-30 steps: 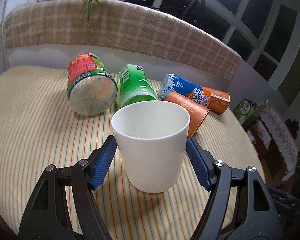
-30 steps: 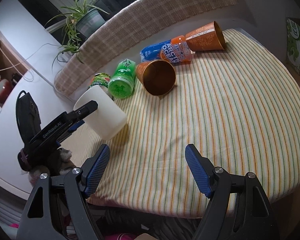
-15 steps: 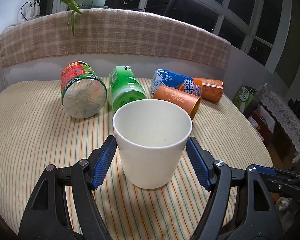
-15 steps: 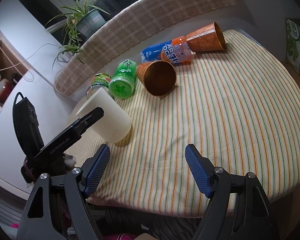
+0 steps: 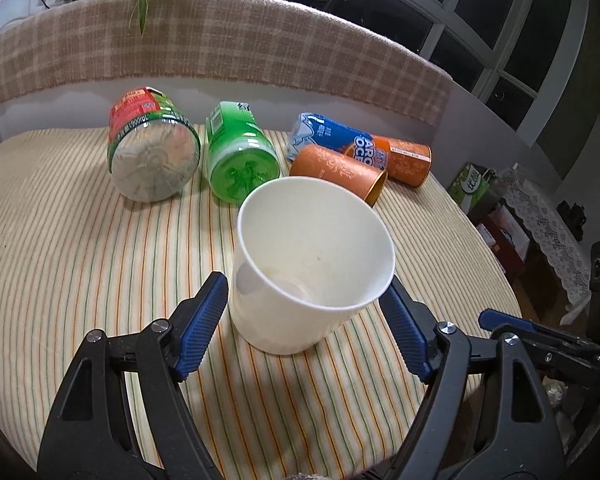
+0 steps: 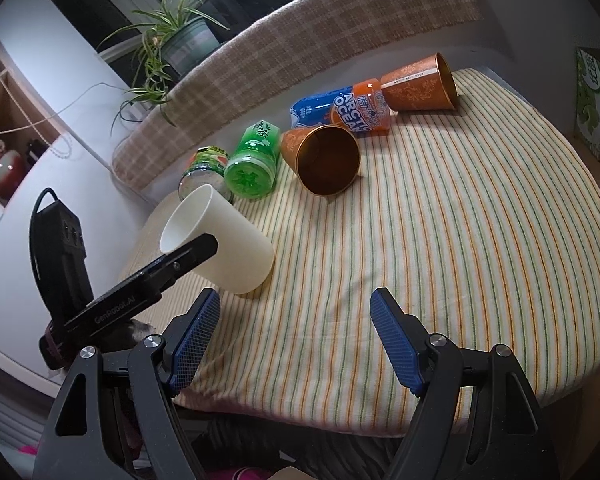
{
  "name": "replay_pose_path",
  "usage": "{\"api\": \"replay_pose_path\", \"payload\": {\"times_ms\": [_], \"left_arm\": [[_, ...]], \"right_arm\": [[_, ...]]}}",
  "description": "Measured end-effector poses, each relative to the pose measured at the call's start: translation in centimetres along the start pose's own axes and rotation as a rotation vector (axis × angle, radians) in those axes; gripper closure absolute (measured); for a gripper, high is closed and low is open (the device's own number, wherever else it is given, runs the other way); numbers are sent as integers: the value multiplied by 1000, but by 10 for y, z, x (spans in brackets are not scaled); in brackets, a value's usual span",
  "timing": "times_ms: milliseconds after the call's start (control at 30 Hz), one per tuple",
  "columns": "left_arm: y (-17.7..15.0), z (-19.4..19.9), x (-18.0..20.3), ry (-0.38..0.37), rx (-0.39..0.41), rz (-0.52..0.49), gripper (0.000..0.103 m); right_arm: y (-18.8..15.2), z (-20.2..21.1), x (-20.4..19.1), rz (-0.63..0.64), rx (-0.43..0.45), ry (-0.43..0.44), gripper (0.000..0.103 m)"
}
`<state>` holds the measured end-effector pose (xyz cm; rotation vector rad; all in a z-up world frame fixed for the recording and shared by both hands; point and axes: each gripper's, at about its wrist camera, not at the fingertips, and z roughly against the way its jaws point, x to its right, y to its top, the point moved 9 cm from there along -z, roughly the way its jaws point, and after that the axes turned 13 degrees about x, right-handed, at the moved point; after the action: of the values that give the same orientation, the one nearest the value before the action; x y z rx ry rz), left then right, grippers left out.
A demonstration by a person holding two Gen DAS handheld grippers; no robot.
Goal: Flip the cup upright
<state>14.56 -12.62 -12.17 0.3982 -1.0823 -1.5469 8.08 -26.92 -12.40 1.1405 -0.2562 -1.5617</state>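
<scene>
A white paper cup (image 5: 312, 264) stands mouth up on the striped cloth, base on the table and tilted toward me. My left gripper (image 5: 304, 320) straddles its lower part with both blue pads close to its sides; small gaps show, so the jaws stand open. The cup also shows in the right wrist view (image 6: 220, 240), with the left gripper's finger (image 6: 172, 264) beside it. My right gripper (image 6: 296, 340) is open and empty over the cloth near the front edge.
Lying on their sides behind the cup: a red-green bottle (image 5: 152, 152), a green bottle (image 5: 240, 156), an orange cup (image 5: 340, 168), a blue-orange bottle (image 5: 340, 140) and a second orange cup (image 5: 408, 156). A checked backrest (image 5: 220, 56) runs behind the table.
The left gripper has risen and pitched, so I look down into the cup more. The cup has tipped toward the gripper. The right gripper has held still.
</scene>
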Motion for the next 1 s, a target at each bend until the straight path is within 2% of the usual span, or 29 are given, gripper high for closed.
{"api": "replay_pose_path", "payload": {"times_ms": [333,500,633,833,933,967,1000], "left_arm": [[-9,12,-6,13,-5,-27,22],[-10,26,-14,41,29,-40,22],[-5,46,-22,88,94,-67,22],[19,85,-36,170,256,-66,22],[30,104,-39,213,333,-81,22],[32,108,-40,219,349,-83,21],[35,113,-40,226,368,-88,13]], "right_arm": [[2,1,-6,22,15,4,26],[7,2,-12,64,51,-11,26],[13,5,-18,138,108,-52,26],[24,14,-34,261,223,-114,26],[29,19,-40,304,282,-140,22],[30,21,-42,313,302,-148,22],[31,22,-43,317,316,-154,22]]}}
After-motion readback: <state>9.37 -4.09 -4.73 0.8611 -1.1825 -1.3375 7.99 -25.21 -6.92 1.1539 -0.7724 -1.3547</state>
